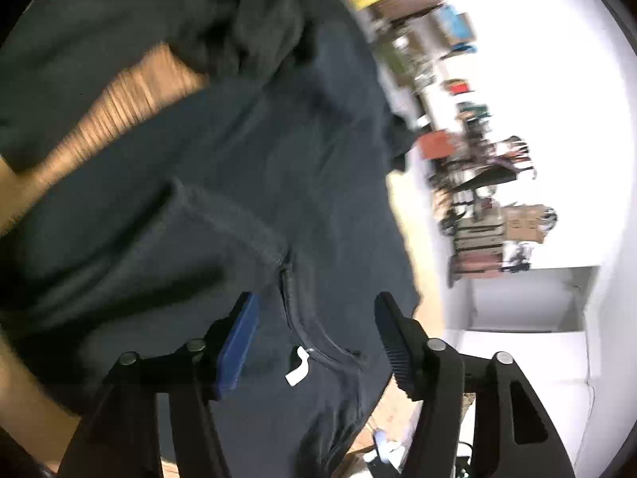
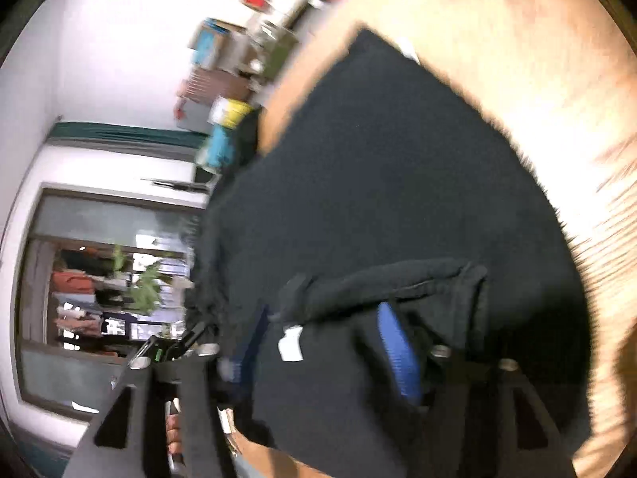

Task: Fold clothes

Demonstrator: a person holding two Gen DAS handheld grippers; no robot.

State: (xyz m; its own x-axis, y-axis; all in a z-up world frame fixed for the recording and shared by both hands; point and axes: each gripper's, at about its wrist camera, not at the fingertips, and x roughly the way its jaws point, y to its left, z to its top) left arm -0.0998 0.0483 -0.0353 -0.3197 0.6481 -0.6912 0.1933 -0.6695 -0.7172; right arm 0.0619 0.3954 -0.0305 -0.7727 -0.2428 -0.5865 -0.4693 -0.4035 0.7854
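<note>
Left wrist view: the left tool stands spread, holding nothing, over the collar of a dark shirt lying rumpled on the wooden counter.

Right wrist view: the right tool looks spread, with shirt cloth bunched between its fingers, collar label dead ahead.

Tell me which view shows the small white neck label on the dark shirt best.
The left wrist view: the small white neck label sits unobstructed beside the collar seam of the dark shirt, fairly sharp. The right wrist view shows the label too, but motion-blurred and partly under a fold.
</note>
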